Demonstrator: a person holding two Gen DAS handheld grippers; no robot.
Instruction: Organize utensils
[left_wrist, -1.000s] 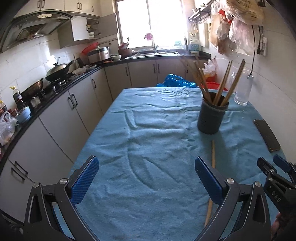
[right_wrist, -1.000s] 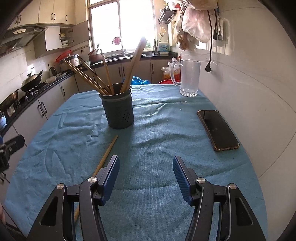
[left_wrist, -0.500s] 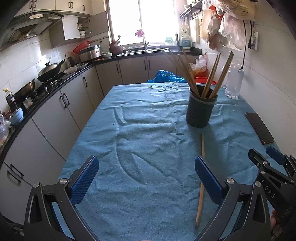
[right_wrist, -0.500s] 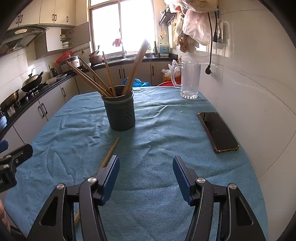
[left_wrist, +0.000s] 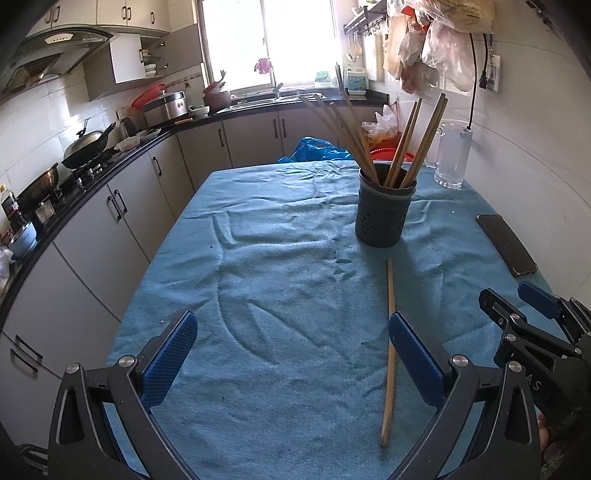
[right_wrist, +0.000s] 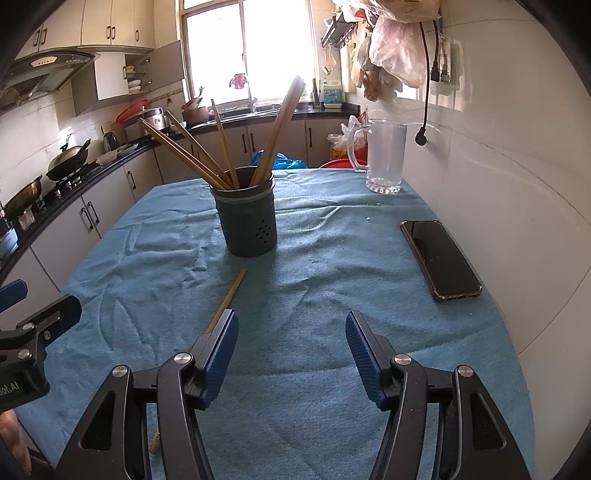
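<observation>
Black right claw (left_wrist: 532, 301) frame lettered "AS" (partly hidden); both claws gaping, empty; left claw (left_wrist: 291, 339).

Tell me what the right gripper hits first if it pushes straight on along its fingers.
Probably bare blue cloth: the right gripper points down at the open stretch between the loose chopstick and the phone, short of the holder.
</observation>
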